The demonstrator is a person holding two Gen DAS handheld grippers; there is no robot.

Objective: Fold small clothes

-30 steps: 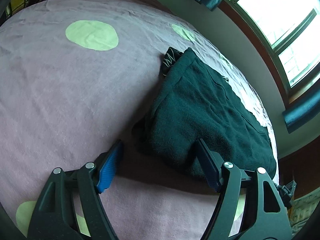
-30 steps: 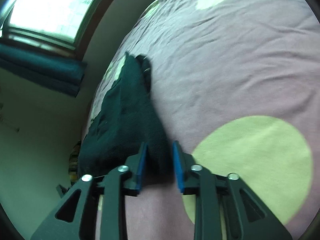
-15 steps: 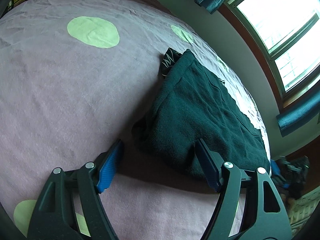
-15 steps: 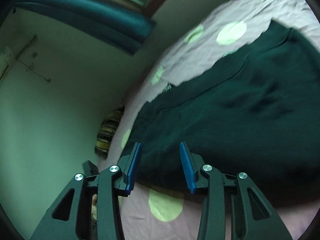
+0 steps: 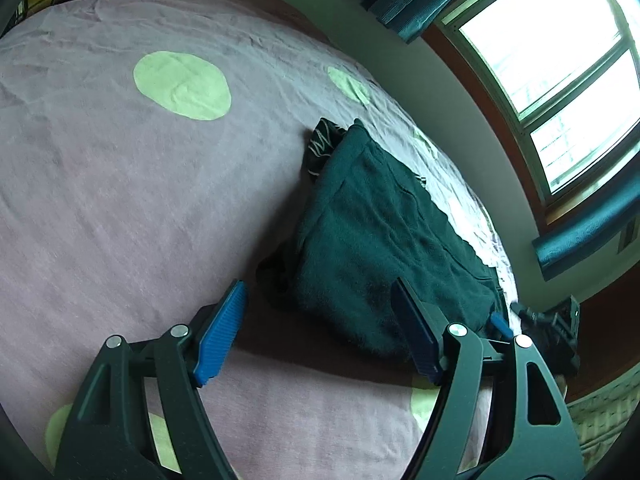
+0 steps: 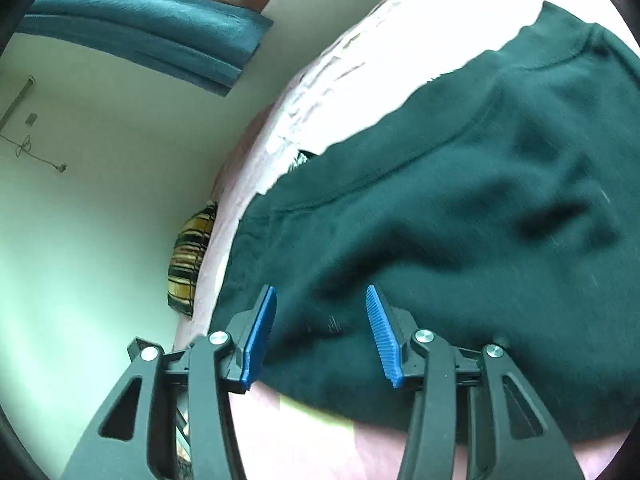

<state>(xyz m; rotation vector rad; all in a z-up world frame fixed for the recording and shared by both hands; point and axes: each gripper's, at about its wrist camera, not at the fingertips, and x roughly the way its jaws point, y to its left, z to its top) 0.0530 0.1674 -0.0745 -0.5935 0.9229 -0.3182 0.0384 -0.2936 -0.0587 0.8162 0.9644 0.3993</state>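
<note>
A dark green fleece garment (image 5: 384, 236) lies folded on a bed (image 5: 120, 200), towards the window side, its nap soft and fuzzy, its seams raised in curved ridges. A scrap of dark patterned cloth (image 5: 320, 148) pokes out from under its far corner. The bedsheet is pale mauve cotton, lightly creased, printed with round light-green spots (image 5: 182, 85). A striped yellow-and-black pillow (image 6: 190, 256) sits at the bed's head.

The left gripper (image 5: 320, 332) hovers with its ribbed blue pads wide apart, gripping nothing, at the garment's near edge. The right gripper (image 6: 320, 332) is opening over the fleece, its pads clear of the cloth.
</note>
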